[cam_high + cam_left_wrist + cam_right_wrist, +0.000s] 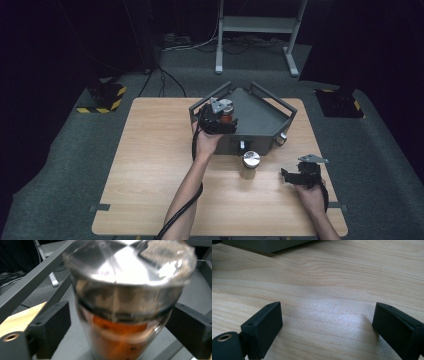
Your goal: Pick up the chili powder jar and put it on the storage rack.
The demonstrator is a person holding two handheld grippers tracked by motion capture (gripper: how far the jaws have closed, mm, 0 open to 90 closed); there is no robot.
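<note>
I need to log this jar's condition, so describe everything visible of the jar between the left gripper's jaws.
The clear glass jar with the shiny silver metal lid stands upright inside the grey metal tray, near its left rail. Its lid is on, and something orange-red fills the lower part. The left gripper has it between its black jaws, which stand apart from the glass on both sides in the left gripper view, so nothing clamps it.

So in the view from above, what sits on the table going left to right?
Left gripper at a jar with orange contents inside the grey tray → a second steel-lidded jar standing on the wooden table → right gripper, jaws open over bare wood.
</note>
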